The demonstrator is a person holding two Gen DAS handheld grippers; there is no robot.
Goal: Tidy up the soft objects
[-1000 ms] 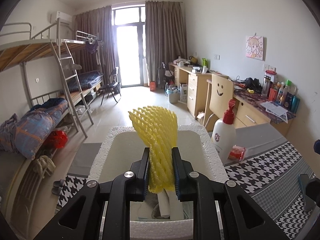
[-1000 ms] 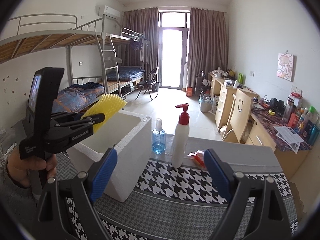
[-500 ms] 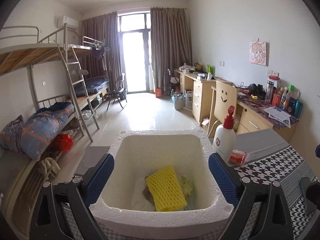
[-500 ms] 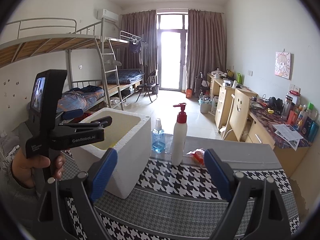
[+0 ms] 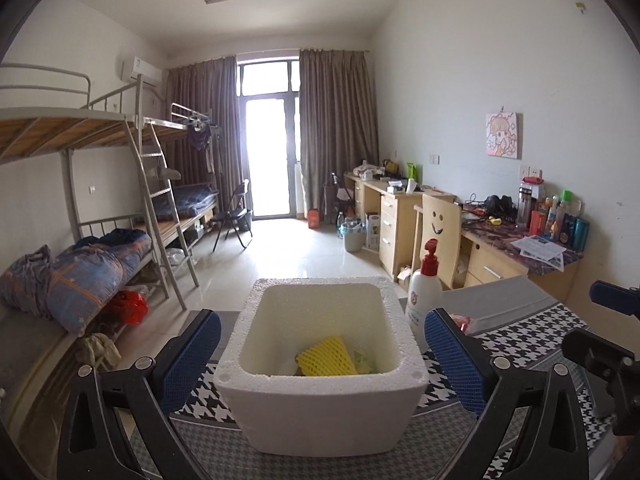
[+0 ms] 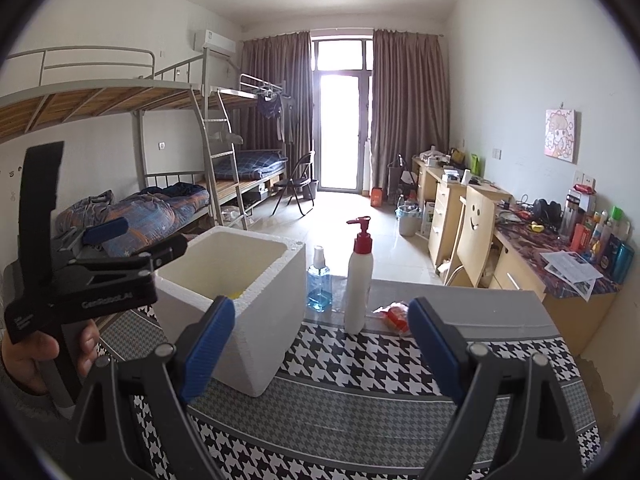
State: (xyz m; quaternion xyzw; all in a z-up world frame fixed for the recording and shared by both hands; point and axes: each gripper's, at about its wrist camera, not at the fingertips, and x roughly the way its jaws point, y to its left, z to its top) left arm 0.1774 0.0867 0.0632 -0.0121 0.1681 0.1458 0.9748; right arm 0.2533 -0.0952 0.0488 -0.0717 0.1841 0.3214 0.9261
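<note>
Left wrist: left claw (image 5: 322, 354) jaws just opened wide, empty; yellow foam net (image 5: 326, 357) inside foam box (image 5: 320, 400). Right claw (image 6: 320, 344) open, empty.

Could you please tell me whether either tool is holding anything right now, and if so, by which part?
Nothing is held. The left tool has just opened, empty; the yellow foam net sleeve lies inside the white foam box. The right tool is open and empty.

One foam box (image 5: 320, 408), two bottles (image 6: 359, 276), perhaps more.
</note>
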